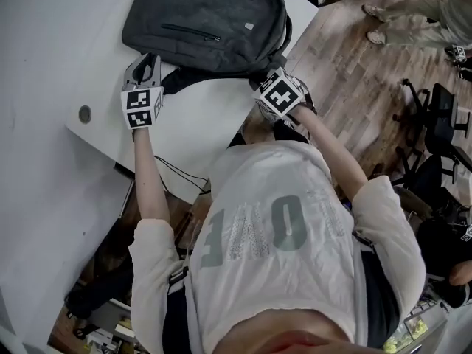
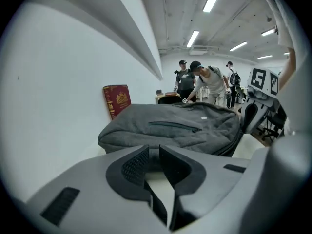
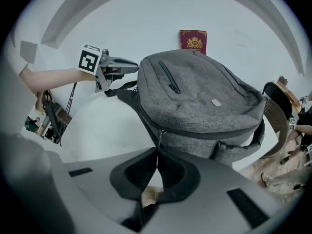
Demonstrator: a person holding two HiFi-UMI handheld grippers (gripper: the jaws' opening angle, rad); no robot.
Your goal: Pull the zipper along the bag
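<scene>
A grey backpack (image 1: 210, 21) lies flat on the white table (image 1: 44, 87). My right gripper (image 3: 157, 152) is shut on the thin metal zipper pull (image 3: 158, 139) of the main zip, at the bag's near edge by the table corner. In the head view that gripper (image 1: 269, 78) sits under its marker cube against the bag's lower right side. My left gripper (image 1: 147, 65) is at the bag's lower left corner, close to a dark strap. Its jaws (image 2: 153, 152) are shut with nothing between them; the backpack (image 2: 180, 126) lies just ahead.
A dark red booklet (image 3: 193, 41) stands beyond the bag against the white wall. A round cable hole (image 1: 85, 114) is in the table to the left. The table edge runs just under both grippers. Office chairs (image 1: 442, 124) and people (image 2: 204, 84) are off to the right.
</scene>
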